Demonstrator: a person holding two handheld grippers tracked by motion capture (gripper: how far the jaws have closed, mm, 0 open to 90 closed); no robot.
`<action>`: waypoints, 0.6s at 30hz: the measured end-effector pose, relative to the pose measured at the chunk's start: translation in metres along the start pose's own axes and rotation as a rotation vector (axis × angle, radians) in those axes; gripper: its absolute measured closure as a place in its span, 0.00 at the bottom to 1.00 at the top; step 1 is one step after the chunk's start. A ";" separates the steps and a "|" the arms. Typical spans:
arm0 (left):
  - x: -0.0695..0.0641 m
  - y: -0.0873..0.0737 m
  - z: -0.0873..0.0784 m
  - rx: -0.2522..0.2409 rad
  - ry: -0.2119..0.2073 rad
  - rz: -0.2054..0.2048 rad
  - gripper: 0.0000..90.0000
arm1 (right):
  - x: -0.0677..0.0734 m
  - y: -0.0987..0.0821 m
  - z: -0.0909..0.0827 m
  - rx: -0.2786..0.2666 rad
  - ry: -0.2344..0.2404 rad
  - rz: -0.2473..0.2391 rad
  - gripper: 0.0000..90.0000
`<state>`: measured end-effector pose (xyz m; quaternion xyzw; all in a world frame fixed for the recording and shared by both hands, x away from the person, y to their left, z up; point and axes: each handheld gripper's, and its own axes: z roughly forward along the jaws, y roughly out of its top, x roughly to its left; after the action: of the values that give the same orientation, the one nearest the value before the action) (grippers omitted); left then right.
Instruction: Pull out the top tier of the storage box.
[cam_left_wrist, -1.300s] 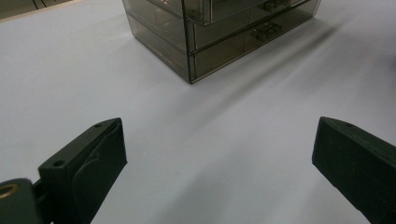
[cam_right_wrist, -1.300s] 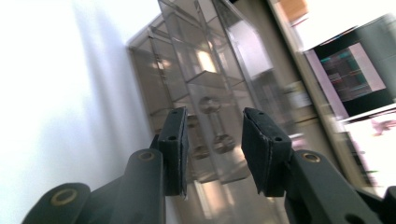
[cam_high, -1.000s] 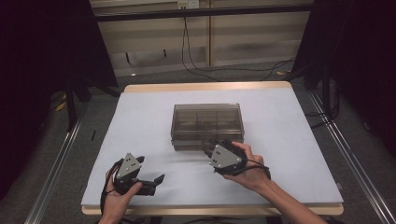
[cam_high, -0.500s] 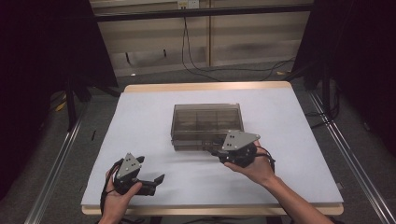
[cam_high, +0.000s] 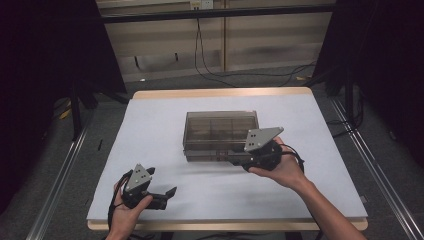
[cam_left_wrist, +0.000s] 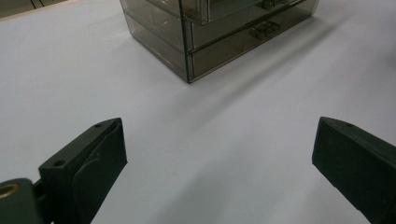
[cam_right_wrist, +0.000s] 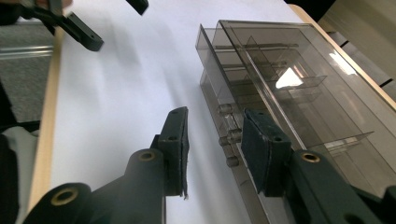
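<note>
A smoky clear drawer box (cam_high: 220, 131) stands near the middle of the white table. My right gripper (cam_high: 234, 160) is at the box's front face, lying on its side with its jaws pointing left. In the right gripper view its jaws (cam_right_wrist: 215, 140) are a little apart, and the small drawer knobs (cam_right_wrist: 229, 136) lie between them, close to the right pad (cam_right_wrist: 256, 140). Neither pad presses on a knob. My left gripper (cam_high: 169, 194) rests near the table's front left, jaws wide open (cam_left_wrist: 219, 154) with nothing in them, aimed at the box (cam_left_wrist: 219, 37).
A white sheet (cam_high: 150, 130) covers the table, with a wooden edge (cam_high: 220, 93) at the back. Cables (cam_high: 215, 75) trail on the floor behind it. Metal rails (cam_high: 60, 180) run along both sides. The left gripper (cam_right_wrist: 116, 23) appears far off in the right gripper view.
My right gripper has shifted right along the box's front and turned, so its jaws now point left at the drawer knobs. The left gripper has stayed put.
</note>
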<state>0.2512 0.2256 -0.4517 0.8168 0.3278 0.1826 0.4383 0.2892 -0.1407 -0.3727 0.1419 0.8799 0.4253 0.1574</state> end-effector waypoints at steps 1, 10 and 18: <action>0.000 0.000 0.000 0.000 0.000 -0.003 0.03 | -0.002 0.001 -0.002 -0.001 0.005 0.010 0.69; 0.000 0.000 0.002 0.009 0.002 0.002 0.03 | -0.025 0.007 -0.018 0.010 0.019 0.038 0.75; 0.000 0.000 0.002 0.012 -0.003 0.003 0.03 | -0.045 0.003 0.000 0.123 0.090 0.045 0.76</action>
<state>0.2521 0.2242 -0.4530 0.8201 0.3269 0.1804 0.4337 0.3304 -0.1562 -0.3627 0.1518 0.9072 0.3795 0.0992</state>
